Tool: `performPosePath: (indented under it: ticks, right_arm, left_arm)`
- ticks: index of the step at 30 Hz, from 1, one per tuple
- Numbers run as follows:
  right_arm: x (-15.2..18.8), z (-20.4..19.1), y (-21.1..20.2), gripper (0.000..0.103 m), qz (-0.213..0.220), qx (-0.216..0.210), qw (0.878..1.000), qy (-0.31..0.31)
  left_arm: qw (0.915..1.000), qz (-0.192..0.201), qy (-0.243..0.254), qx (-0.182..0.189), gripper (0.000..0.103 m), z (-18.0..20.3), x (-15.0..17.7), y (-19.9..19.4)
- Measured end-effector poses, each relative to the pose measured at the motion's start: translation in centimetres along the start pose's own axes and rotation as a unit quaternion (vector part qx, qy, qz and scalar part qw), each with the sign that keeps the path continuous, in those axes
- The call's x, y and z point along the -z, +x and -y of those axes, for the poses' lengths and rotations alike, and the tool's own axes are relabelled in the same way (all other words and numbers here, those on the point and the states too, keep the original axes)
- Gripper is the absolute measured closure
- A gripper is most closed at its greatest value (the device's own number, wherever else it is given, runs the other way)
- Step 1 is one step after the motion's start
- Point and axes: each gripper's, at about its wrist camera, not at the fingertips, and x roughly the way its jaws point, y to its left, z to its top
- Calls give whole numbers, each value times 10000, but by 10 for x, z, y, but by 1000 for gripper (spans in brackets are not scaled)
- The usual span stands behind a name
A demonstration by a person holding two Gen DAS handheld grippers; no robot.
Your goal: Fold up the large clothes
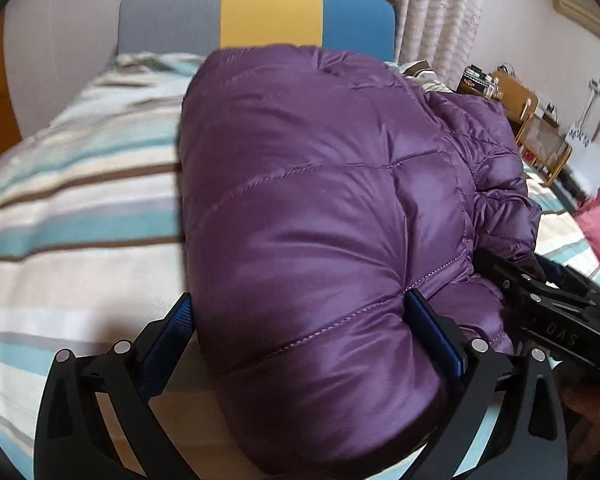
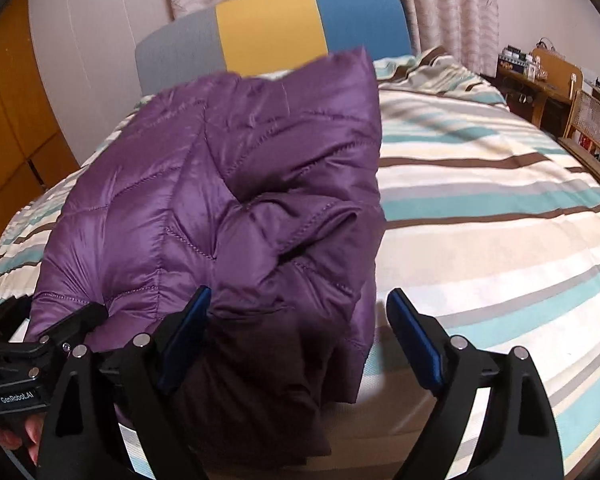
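Note:
A purple quilted puffer jacket [image 1: 320, 200] lies folded in a thick bundle on the striped bed; it also shows in the right wrist view [image 2: 220, 200]. My left gripper [image 1: 300, 312] is wide open, with its blue-padded fingers on either side of the near end of the bundle. My right gripper [image 2: 300, 308] is open too, its left finger against the jacket's folded edge and its right finger over bare bedding. The right gripper also shows in the left wrist view [image 1: 560, 312] at the jacket's right side, and the left gripper shows at the left edge of the right wrist view [image 2: 24, 352].
The bed has a striped cream, teal and brown cover [image 2: 500, 220] and a grey, yellow and blue headboard [image 1: 260, 12]. Wooden furniture and a rattan chair [image 2: 588, 120] stand at the right. An orange wardrobe [image 2: 12, 120] is at the left, curtains [image 1: 440, 12] behind.

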Motion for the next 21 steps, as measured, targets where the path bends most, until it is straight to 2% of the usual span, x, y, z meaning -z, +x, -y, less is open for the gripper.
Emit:
performPosePath:
  ticks: [6, 12, 16, 21]
  right_arm:
    - [-4, 19, -12, 14, 59, -468, 9983, 334]
    - [-29, 35, -26, 12, 198, -637, 9967, 472]
    - [-50, 40, -27, 12, 201, -683, 9960, 540]
    - [-66, 36, -8, 12, -77, -642, 9964, 541]
  left_arm:
    - [9975, -88, -546, 435, 3, -11, -11, -19]
    - [9979, 344, -511, 193, 3, -13, -37, -45]
    - [9983, 164, -561, 58, 3, -17, -57, -35]
    - [9994, -285, -198, -91, 3, -14, -68, -7]
